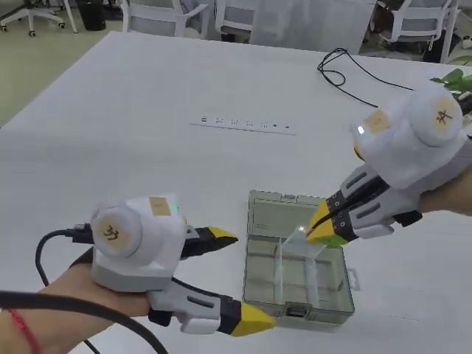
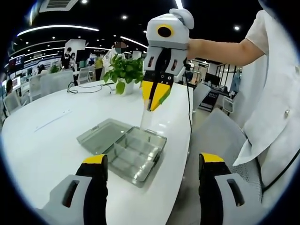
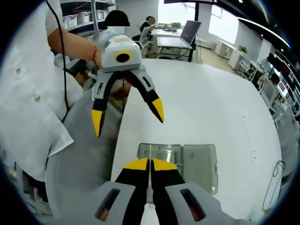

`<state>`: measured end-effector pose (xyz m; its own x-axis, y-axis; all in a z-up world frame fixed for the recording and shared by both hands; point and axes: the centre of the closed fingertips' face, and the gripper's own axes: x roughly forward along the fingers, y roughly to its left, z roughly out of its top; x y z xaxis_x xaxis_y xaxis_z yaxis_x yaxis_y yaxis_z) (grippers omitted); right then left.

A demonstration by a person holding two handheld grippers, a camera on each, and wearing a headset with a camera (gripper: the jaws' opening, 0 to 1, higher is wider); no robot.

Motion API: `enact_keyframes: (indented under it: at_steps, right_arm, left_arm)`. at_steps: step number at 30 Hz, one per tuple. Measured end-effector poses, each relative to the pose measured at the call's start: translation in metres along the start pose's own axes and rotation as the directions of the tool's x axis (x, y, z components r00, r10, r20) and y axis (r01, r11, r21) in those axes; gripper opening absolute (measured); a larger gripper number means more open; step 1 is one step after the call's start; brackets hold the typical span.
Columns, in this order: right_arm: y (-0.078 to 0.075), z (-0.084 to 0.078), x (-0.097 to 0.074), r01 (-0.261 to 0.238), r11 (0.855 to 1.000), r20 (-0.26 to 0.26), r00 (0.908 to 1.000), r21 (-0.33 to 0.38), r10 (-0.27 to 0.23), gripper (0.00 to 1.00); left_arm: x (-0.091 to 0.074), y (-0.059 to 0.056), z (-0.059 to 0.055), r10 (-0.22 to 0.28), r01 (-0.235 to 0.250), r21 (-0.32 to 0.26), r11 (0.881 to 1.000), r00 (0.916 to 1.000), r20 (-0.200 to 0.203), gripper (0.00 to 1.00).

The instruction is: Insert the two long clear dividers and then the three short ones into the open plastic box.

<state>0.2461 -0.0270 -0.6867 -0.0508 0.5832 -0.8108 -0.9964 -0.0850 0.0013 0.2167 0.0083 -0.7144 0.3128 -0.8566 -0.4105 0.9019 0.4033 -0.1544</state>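
Right gripper [image 1: 318, 227] clamps a clear divider [image 1: 301, 240] over the open plastic box [image 1: 324, 313]; left gripper [image 1: 247, 279] gapes wide beside it. A power strip [image 1: 243, 124] and black cable [image 1: 346, 74] lie beyond on the surface [image 1: 133, 147].

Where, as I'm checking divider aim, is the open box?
Head view: the open box sits on the white table, lower right of centre, under the right gripper and its clear divider.
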Motion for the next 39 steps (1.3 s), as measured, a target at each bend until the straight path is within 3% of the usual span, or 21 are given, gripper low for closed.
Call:
enact_keyframes:
  at_steps: [10, 17, 30, 39]
  right_arm:
    - [-0.019, -0.008, 0.034, 0.018, 1.0, -0.003, 0.9998, 0.013, -0.018, 0.03]
    - [-0.025, -0.018, 0.053, 0.027, 0.999, -0.002, 0.9996, 0.042, -0.027, 0.03]
    - [-0.029, -0.028, 0.068, 0.031, 0.994, 0.024, 0.9991, 0.108, -0.034, 0.02]
    - [-0.03, -0.025, 0.068, 0.03, 0.99, 0.055, 0.9978, 0.136, -0.038, 0.02]
  left_arm:
    - [-0.003, 0.016, -0.006, 0.035, -0.035, 0.018, 0.999, 0.9993, -0.012, 0.94]
    - [-0.004, 0.019, -0.009, 0.039, -0.038, 0.012, 0.999, 0.9991, -0.015, 1.0]
    - [-0.005, 0.021, -0.011, 0.039, -0.039, 0.002, 0.999, 0.9991, -0.015, 1.0]
    - [-0.006, 0.02, -0.014, 0.038, -0.039, -0.014, 0.999, 0.9991, -0.017, 1.0]
